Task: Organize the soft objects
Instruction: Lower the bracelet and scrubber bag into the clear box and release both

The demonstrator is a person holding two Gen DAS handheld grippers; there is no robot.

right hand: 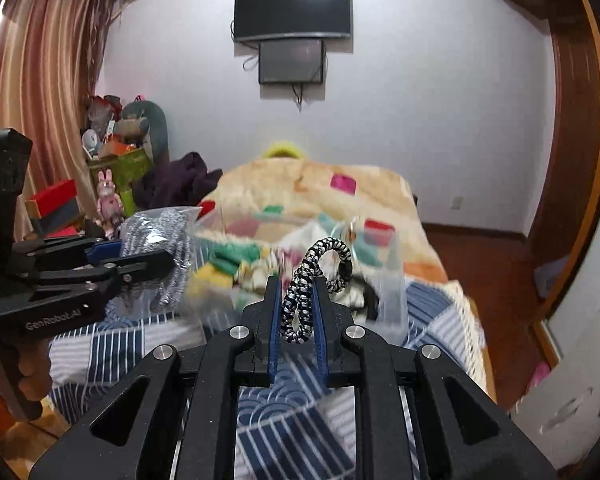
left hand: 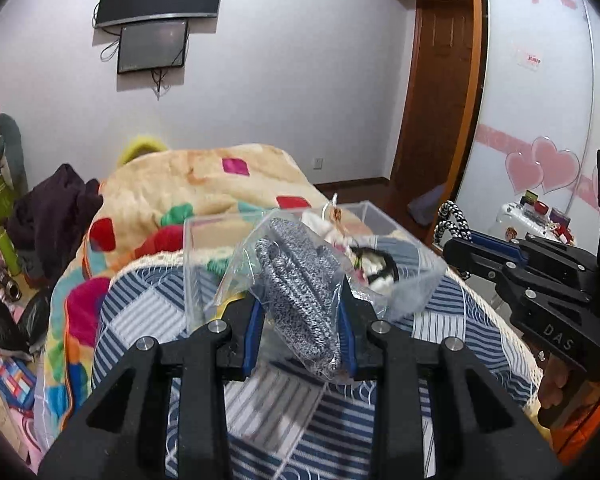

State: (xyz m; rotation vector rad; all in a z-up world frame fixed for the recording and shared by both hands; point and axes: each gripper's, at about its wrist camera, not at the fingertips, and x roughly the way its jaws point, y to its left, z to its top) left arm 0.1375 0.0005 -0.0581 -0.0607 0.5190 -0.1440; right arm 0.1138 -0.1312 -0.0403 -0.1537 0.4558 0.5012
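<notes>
My left gripper is shut on a clear plastic bag with a grey knit item and holds it above the near edge of a clear plastic box on the bed. The box holds small soft items, one black and white. My right gripper is shut on a black-and-white braided cord loop, just in front of the box. In the left wrist view the right gripper and cord are at the right. In the right wrist view the left gripper and bag are at the left.
The box stands on a blue striped quilt over a bed with a patterned fleece blanket. Dark clothes and clutter lie left of the bed. A wardrobe with pink hearts stands right.
</notes>
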